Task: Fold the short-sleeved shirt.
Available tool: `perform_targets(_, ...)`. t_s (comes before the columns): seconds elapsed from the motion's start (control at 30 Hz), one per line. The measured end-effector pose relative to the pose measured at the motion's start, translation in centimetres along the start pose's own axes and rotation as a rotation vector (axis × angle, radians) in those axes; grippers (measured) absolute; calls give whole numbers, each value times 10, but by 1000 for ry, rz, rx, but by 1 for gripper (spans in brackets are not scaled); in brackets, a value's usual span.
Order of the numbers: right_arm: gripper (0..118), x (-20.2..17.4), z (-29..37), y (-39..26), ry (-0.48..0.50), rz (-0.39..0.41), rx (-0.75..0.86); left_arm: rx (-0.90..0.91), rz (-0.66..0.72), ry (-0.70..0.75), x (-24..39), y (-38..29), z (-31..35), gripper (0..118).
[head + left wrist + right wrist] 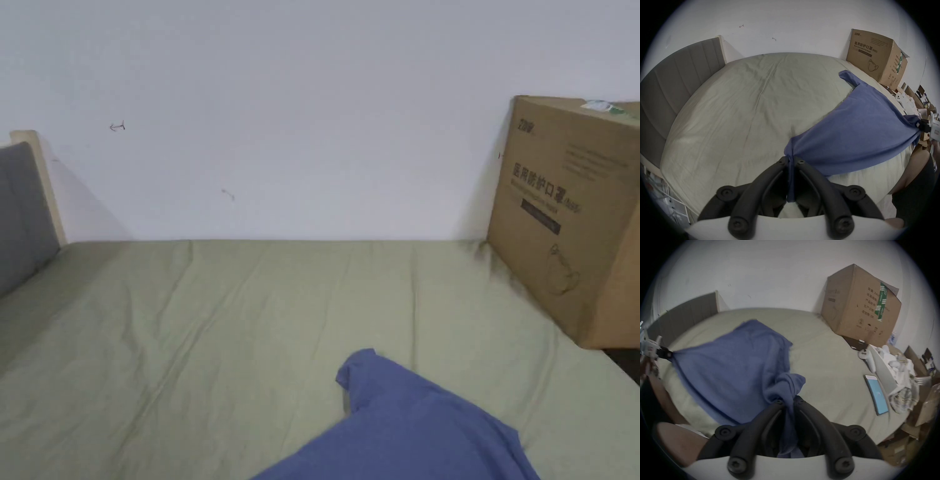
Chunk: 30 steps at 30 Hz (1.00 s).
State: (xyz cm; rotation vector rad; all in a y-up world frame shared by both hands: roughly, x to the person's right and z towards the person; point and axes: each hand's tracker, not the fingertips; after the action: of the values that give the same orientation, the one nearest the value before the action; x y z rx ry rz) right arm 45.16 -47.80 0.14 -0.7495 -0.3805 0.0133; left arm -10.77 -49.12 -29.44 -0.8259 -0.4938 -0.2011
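A blue short-sleeved shirt lies partly on the green bed sheet at the lower middle of the head view, one sleeve pointing toward the wall. In the left gripper view the shirt is stretched between the two grippers. My left gripper is shut on one corner of its edge. My right gripper is shut on a bunched corner of the shirt. The right gripper also appears at the far right of the left gripper view, and the left gripper at the far left of the right gripper view.
A large cardboard box stands on the bed against the wall at the right. A grey headboard is at the left. A phone and a white controller lie near the bed's right edge, beside a cluttered pile.
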Motion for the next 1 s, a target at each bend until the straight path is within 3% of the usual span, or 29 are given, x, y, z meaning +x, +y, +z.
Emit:
perform_targets(0.03,35,-7,2,-1,-71,42,15,10,14,-2,2,-3,5,44)
perform_targets(0.07,64,-10,8,0,-95,69,53,20,23,-7,0,-5,9,77)
perform_targets(0.1,83,-8,14,0,-78,58,96,29,41,-23,0,-5,15,94)
perform_targets(0.13,88,-11,28,6,-73,22,138,53,69,-60,-1,-5,30,100)
perform_targets(0.27,88,-40,90,26,-52,-38,359,285,121,-70,11,-12,102,101)
perform_targets(0.3,88,-48,101,29,-40,-44,390,323,124,-40,15,-17,117,99)
perform_targets(0.33,87,-59,113,32,-31,-47,416,375,129,10,17,-25,134,90)
perform_targets(0.37,87,-69,122,35,-2,-52,423,409,141,29,20,-33,147,90)
perform_targets(0.4,87,-76,127,38,63,-49,420,425,154,40,22,-40,157,84)
perform_targets(0.43,86,-85,131,40,109,-38,429,422,161,25,26,-48,165,68)
perform_targets(0.47,77,-93,134,42,120,-21,429,419,170,37,31,-54,168,21)
perform_targets(0.5,58,-102,137,45,129,1,436,415,185,77,34,-60,169,0)
perform_targets(0.57,0,-119,141,49,125,20,429,391,205,25,33,-68,167,0)
perform_targets(0.6,0,-122,143,50,150,4,439,366,200,-7,35,-68,162,0)
perform_targets(0.63,0,-126,143,53,238,11,426,365,195,9,34,-68,155,0)
perform_targets(0.7,0,-139,144,56,194,64,438,323,171,25,27,-62,136,0)
perform_targets(0.73,0,-142,144,59,224,77,430,325,175,28,22,-56,126,0)
perform_targets(0.83,0,-140,141,62,270,38,418,282,207,41,-9,-32,87,0)
perform_targets(0.87,0,-140,140,63,272,35,414,271,222,54,-18,-23,73,21)
perform_targets(0.93,0,-140,139,64,281,26,406,211,213,62,-32,-9,43,102)
perform_targets(0.97,0,-140,139,64,298,15,396,144,215,52,-38,-3,25,118)
perform_targets(1.0,0,-140,139,64,300,10,393,80,216,43,-41,-2,12,112)
